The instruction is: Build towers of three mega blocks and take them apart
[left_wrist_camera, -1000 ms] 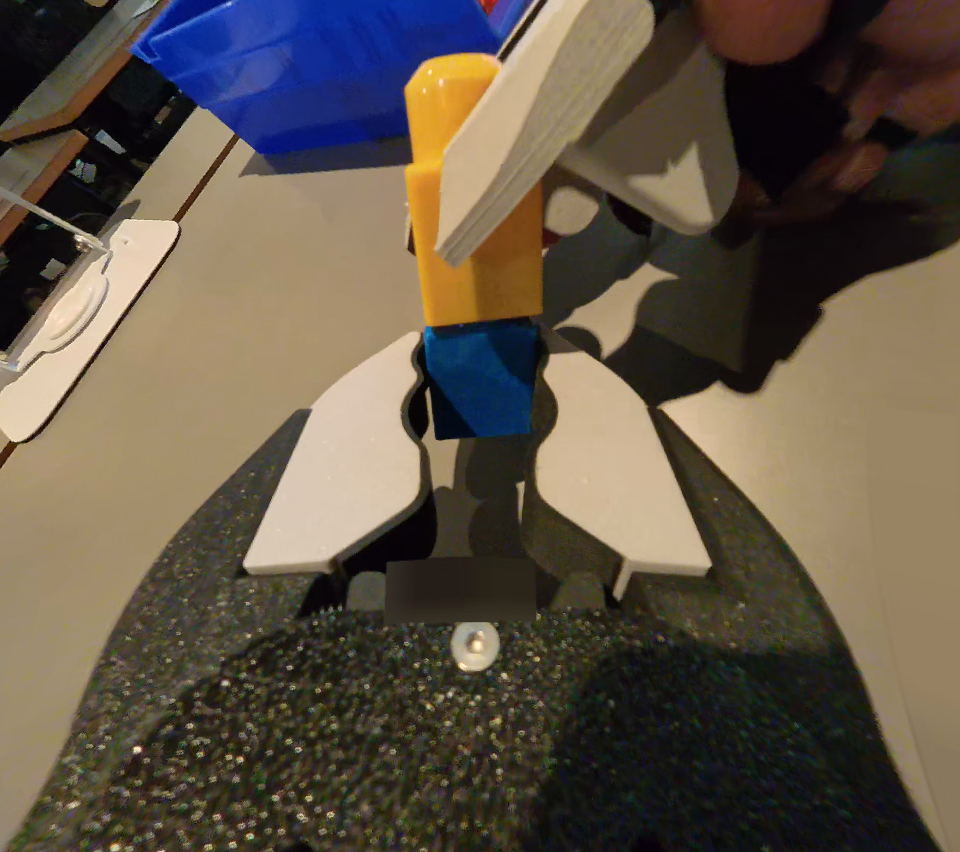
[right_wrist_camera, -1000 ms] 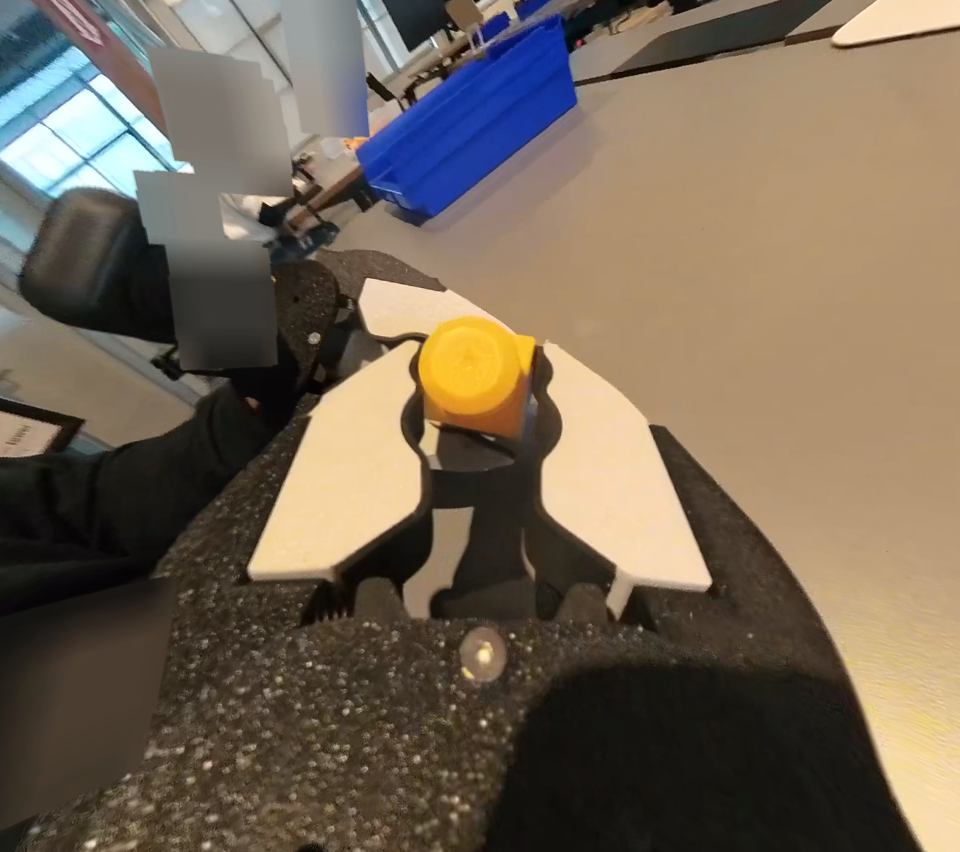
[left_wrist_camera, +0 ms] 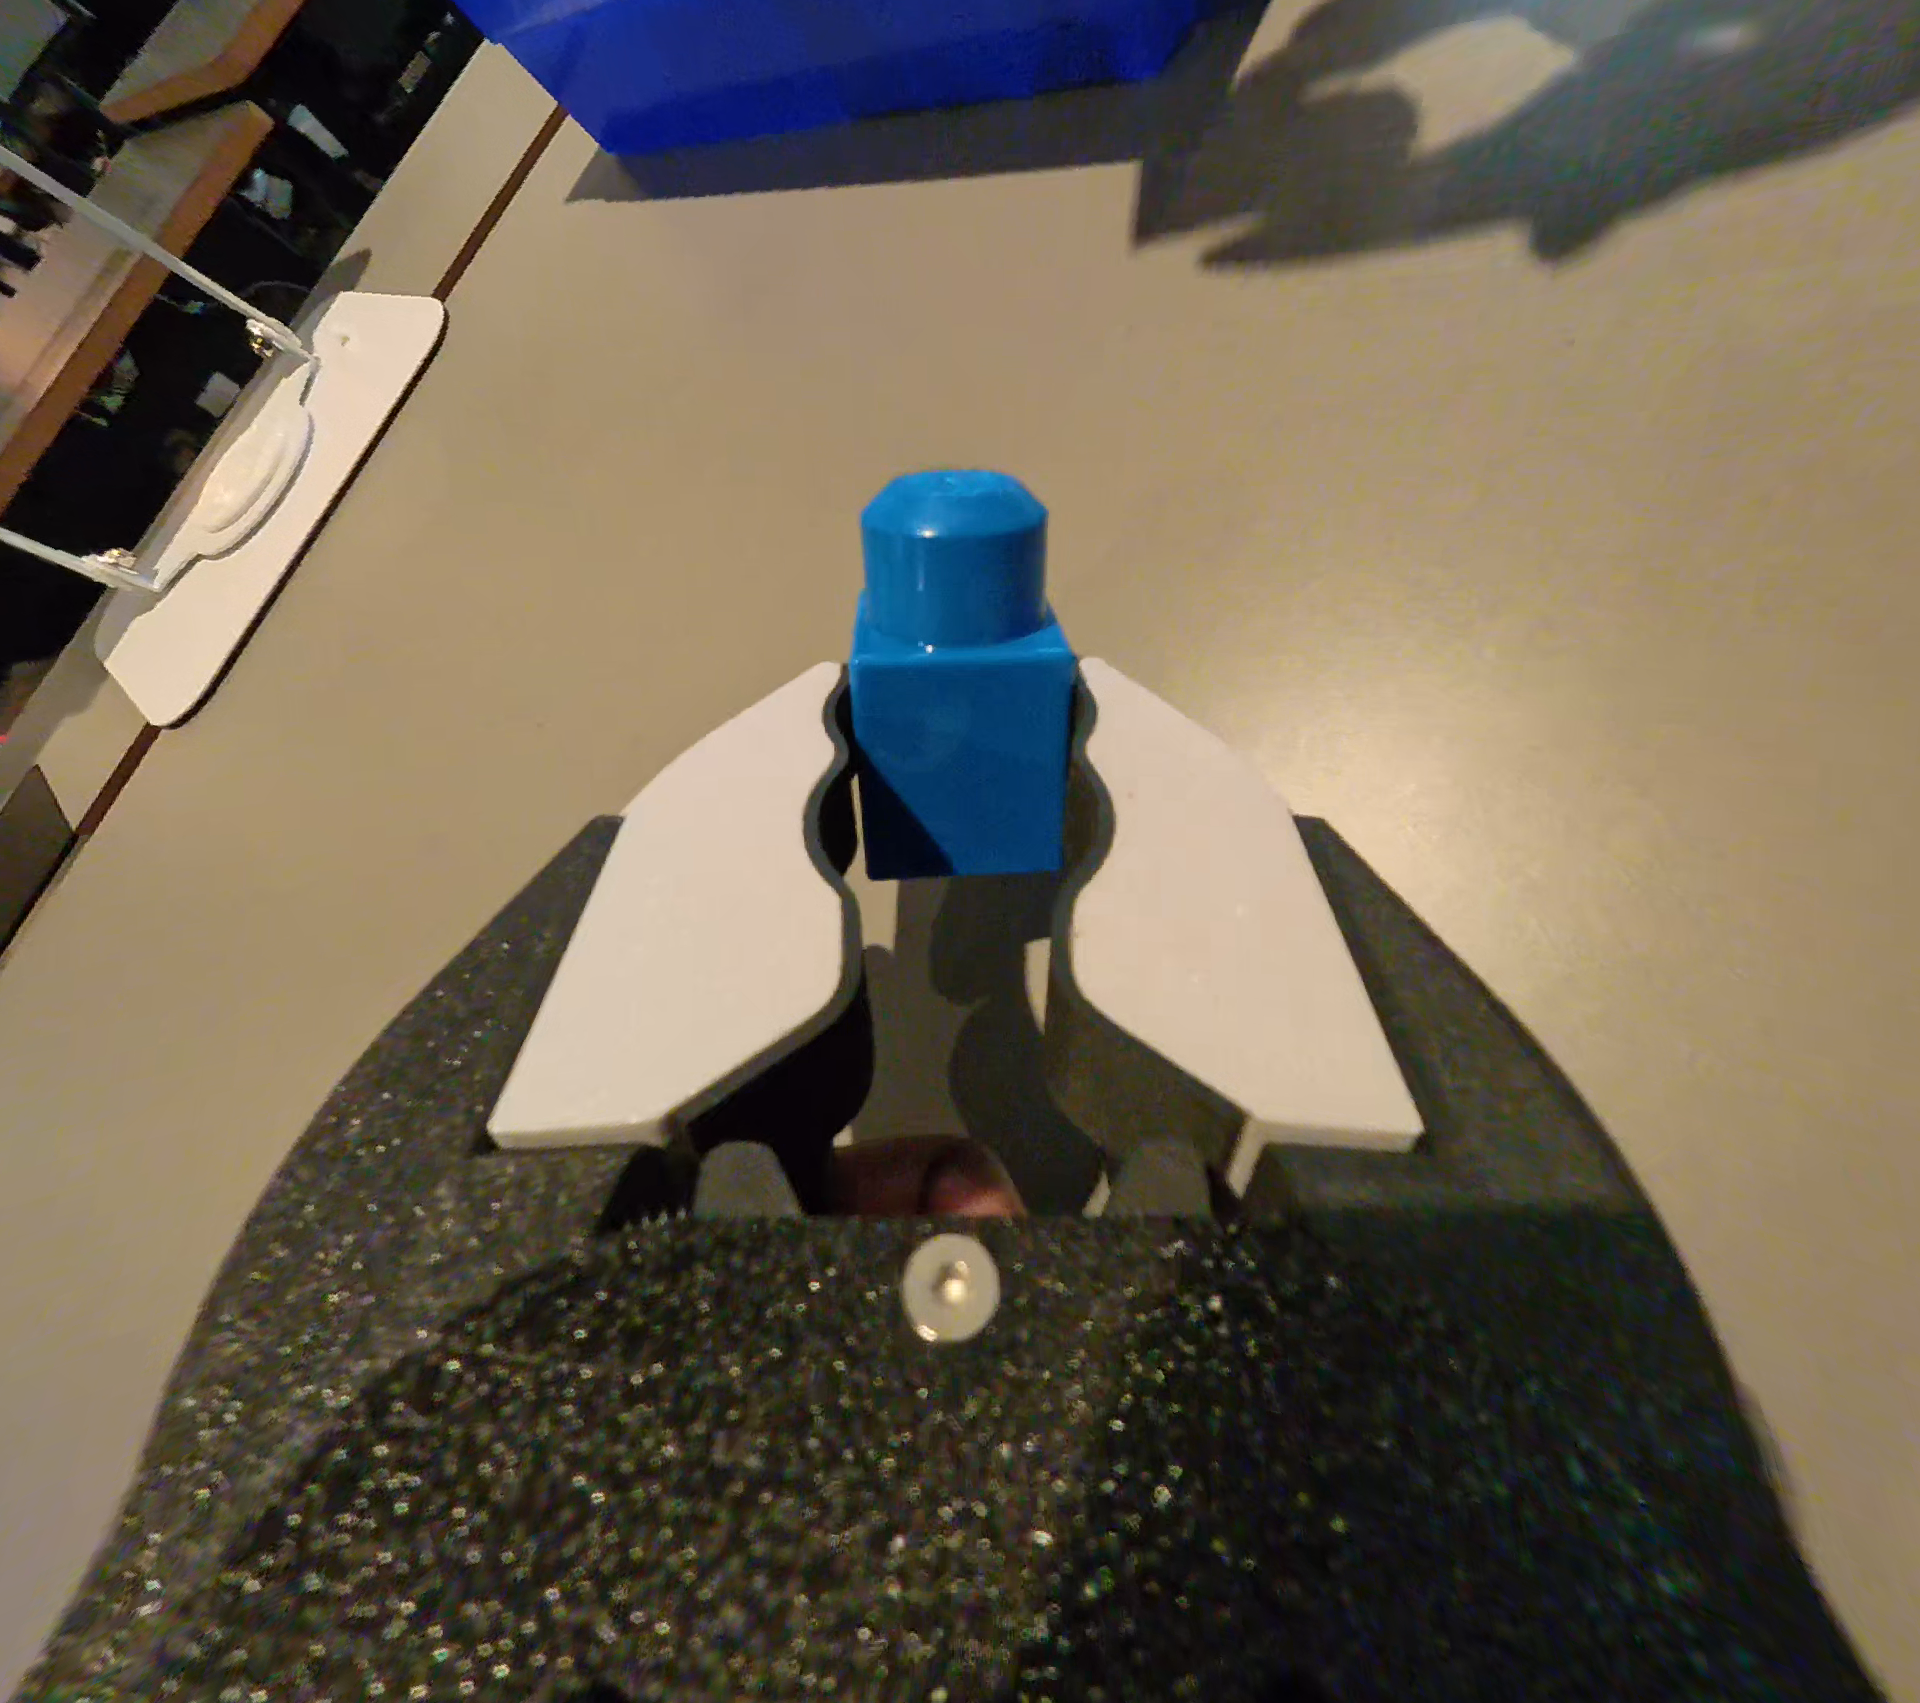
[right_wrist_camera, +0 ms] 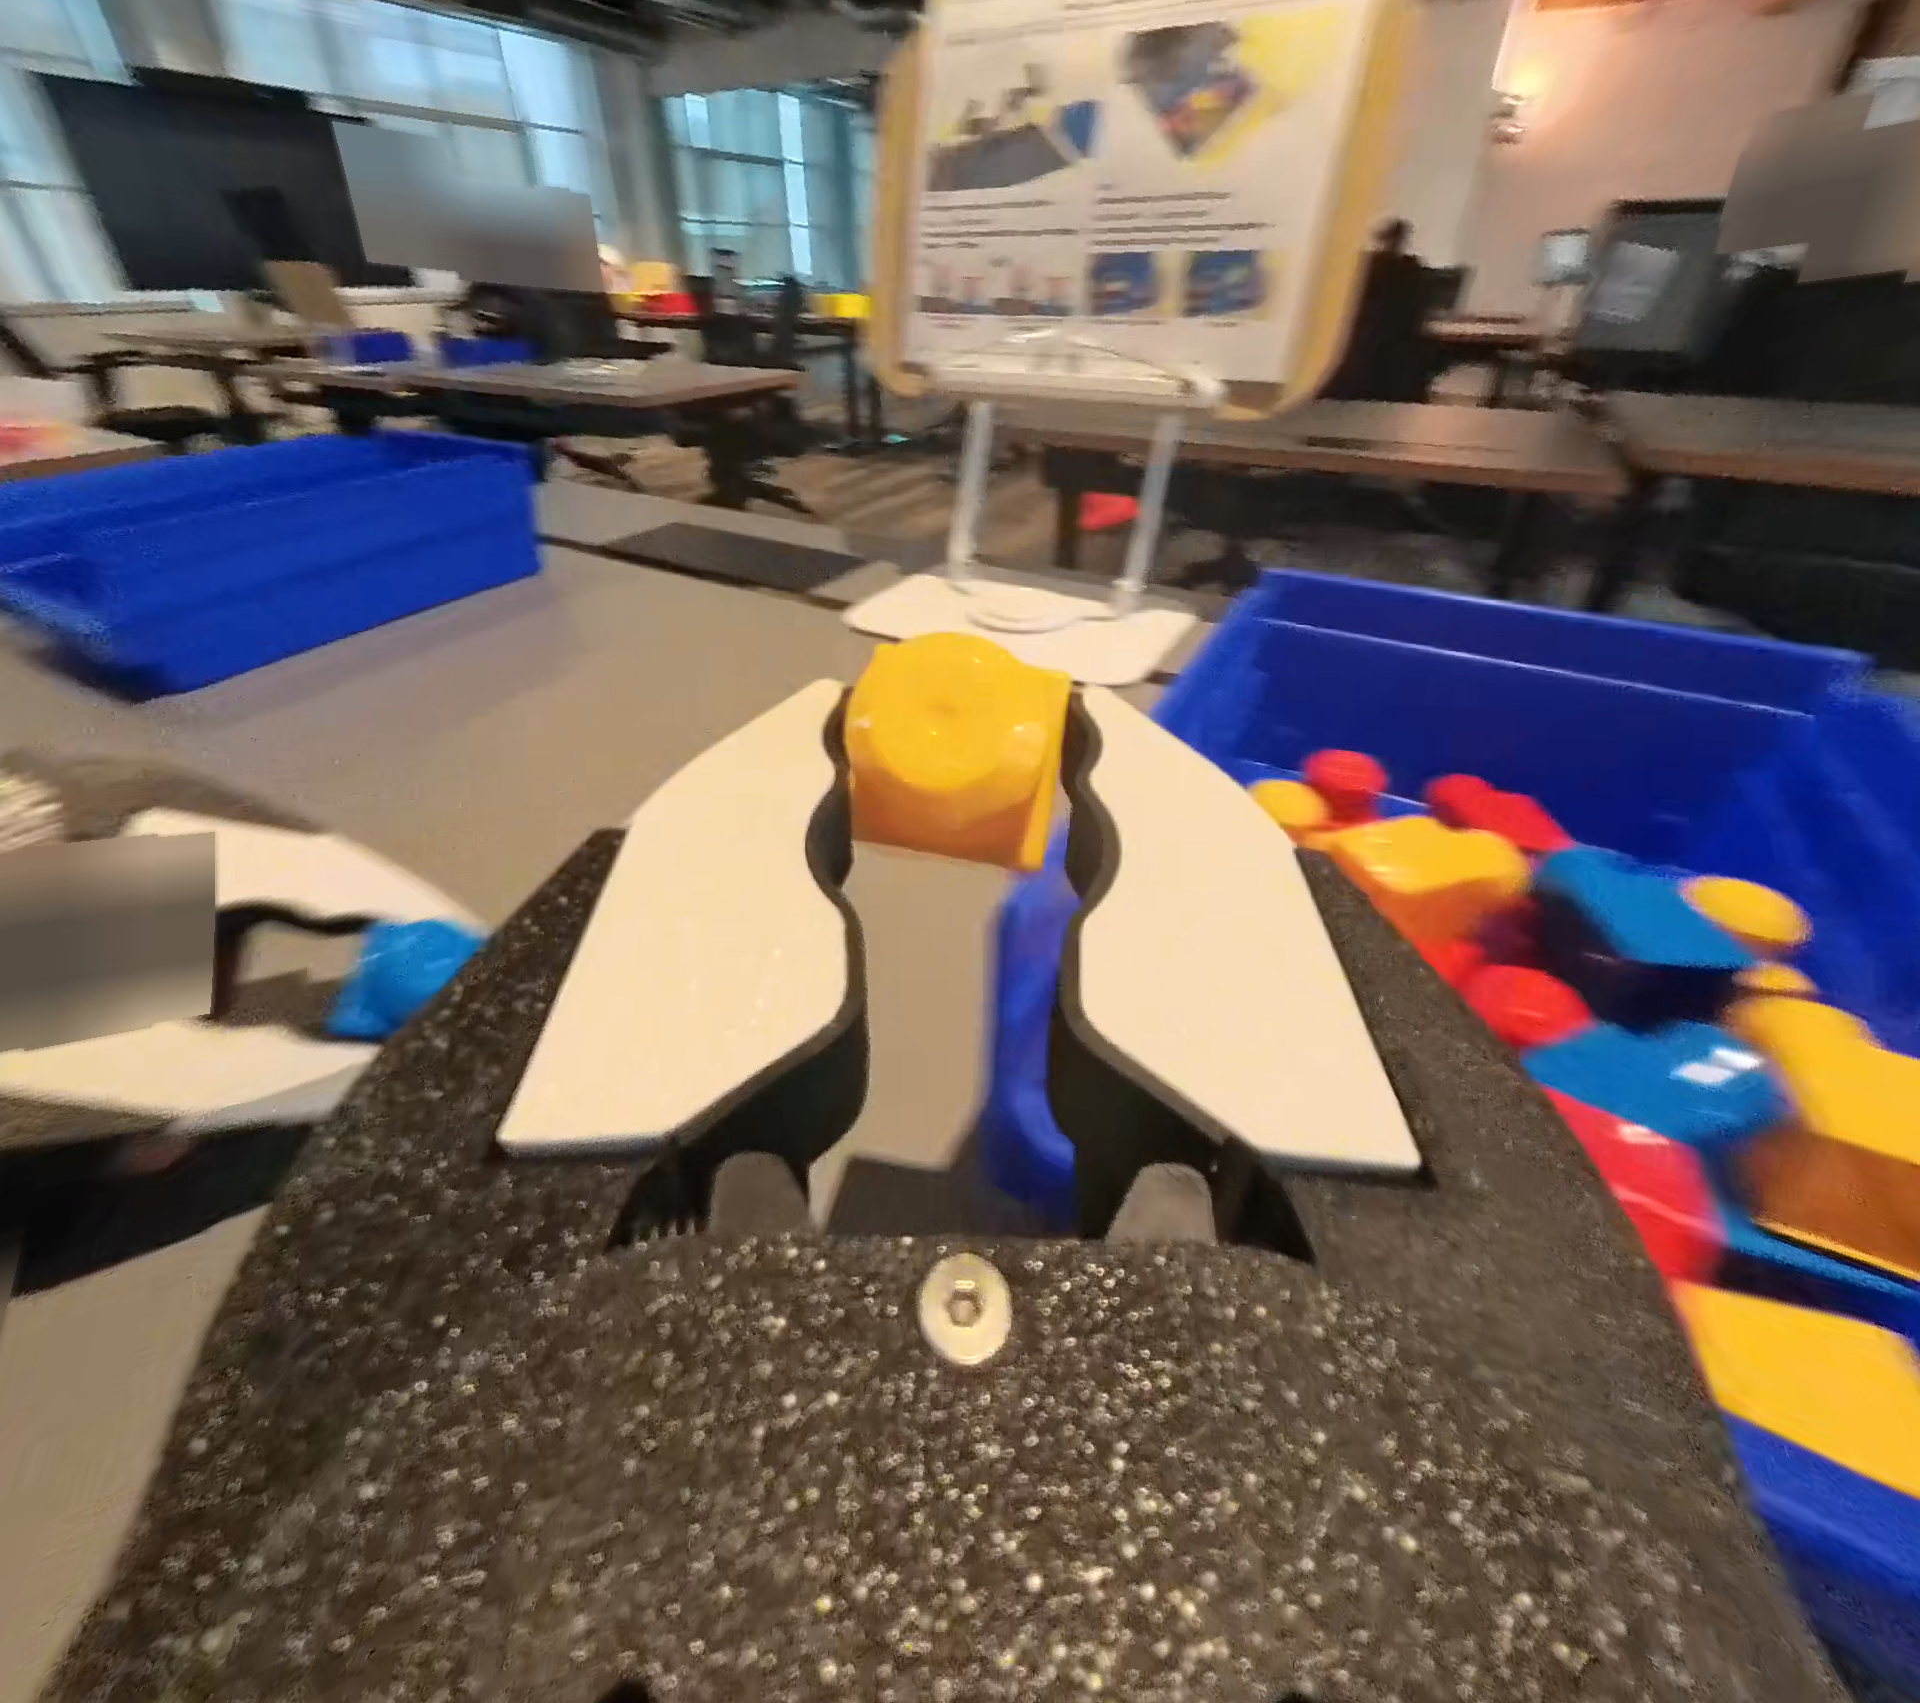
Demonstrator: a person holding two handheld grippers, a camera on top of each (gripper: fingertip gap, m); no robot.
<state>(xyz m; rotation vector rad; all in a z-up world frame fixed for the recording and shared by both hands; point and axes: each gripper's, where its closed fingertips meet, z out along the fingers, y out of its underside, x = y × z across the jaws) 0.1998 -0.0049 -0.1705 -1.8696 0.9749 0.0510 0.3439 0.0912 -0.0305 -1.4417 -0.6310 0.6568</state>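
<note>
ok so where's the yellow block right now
In the right wrist view, the yellow block sits clamped at the right gripper's tips, left of the blue bin of blocks.

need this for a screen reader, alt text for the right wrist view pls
The right gripper is shut on a yellow block, near a blue bin of red, yellow and blue blocks. At far left, the left gripper holds a blue block.

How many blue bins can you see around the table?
2: one blue bin full of blocks to the right, another blue bin far left. More could be out of view.
</note>
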